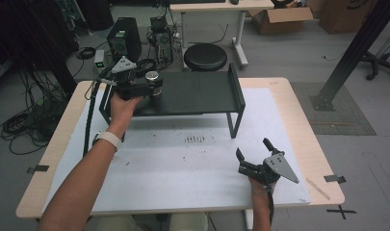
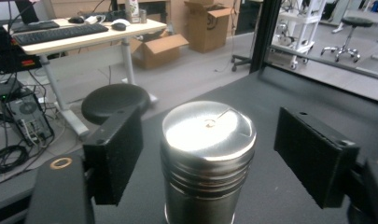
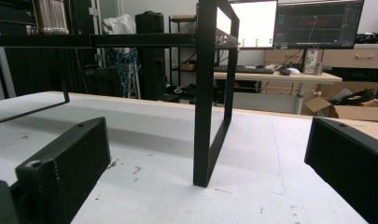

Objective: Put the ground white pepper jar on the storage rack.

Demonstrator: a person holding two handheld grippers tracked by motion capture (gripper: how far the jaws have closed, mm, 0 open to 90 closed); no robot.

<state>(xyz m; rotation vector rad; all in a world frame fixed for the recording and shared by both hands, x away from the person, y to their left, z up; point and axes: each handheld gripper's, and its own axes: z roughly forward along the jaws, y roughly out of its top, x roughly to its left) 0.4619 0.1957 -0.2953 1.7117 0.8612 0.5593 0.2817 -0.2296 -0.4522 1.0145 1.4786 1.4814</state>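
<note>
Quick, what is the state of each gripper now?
Left gripper: open, pads apart from the steel canister standing between them on the black shelf.
Right gripper: open, holding nothing, above the table.

The high view looks forward and down over the whole desk [image 1: 183, 183]. The left gripper view sits close behind a steel canister [image 2: 207, 158] on the black shelf [image 1: 197, 94]. The right gripper view looks low across the desk at that shelf's leg [image 3: 210, 140], canister upper left.

Black tongs [image 1: 254, 151] with grey three-cornered plates, black cables; white wristband [image 1: 107, 139] worn.
</note>
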